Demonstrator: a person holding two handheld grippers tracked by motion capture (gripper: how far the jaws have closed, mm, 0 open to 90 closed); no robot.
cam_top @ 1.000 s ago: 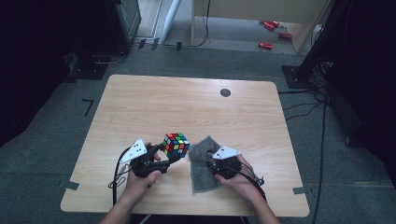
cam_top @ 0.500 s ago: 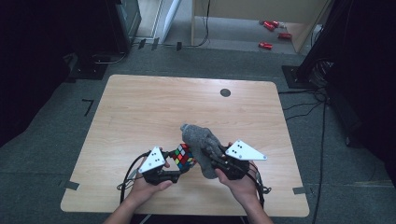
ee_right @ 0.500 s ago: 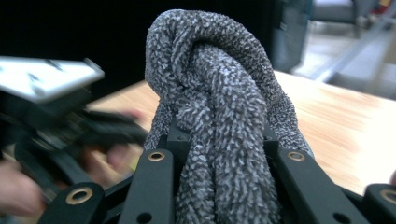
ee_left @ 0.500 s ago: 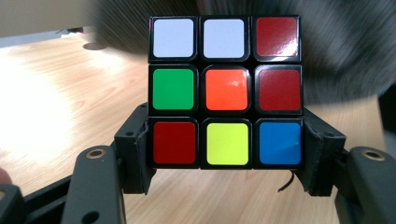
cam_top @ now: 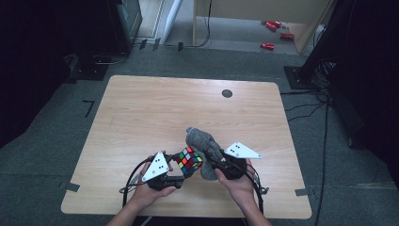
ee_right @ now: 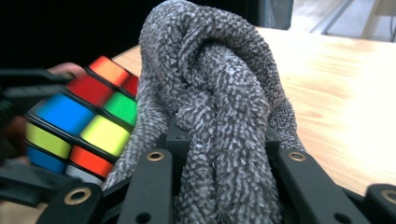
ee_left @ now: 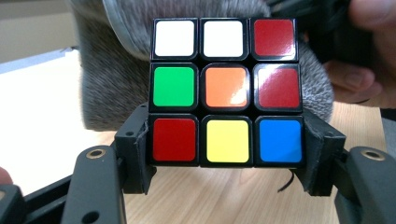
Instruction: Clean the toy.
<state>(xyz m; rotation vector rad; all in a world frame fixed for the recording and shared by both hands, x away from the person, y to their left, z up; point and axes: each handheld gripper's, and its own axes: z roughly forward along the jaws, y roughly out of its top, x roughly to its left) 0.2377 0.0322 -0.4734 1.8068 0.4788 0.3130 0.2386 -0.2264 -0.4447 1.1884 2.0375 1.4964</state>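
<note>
at the near edge of the table [cam_top: 141, 113], just right of its middle, we hold the cube [cam_top: 189, 159] in the left gripper [cam_top: 175, 180] and the grey cloth [cam_top: 203, 146] in the right gripper [cam_top: 217, 165], both lifted clear of the wood. the left jaws are clenched on the cube's lower row, one pad on each side face, which leaves the upper two rows and the facing side exposed; we judge this grip is chosen so that the cloth can reach those faces for wiping. in the left gripper view the cube [ee_left: 226, 92] is square to the camera with the cloth [ee_left: 112, 74] bunched behind it. the right jaws are clamped on a gathered fold of the cloth [ee_right: 219, 107], so that a rounded wad projects forward as a pad; in the right gripper view the cube [ee_right: 81, 119] sits just left of this wad, touching or nearly so. compared with one second ago, the cloth has left the table surface where it lay flat; compared with half a second ago, both grippers hold nearly the same position, cube and cloth already brought together.
</note>
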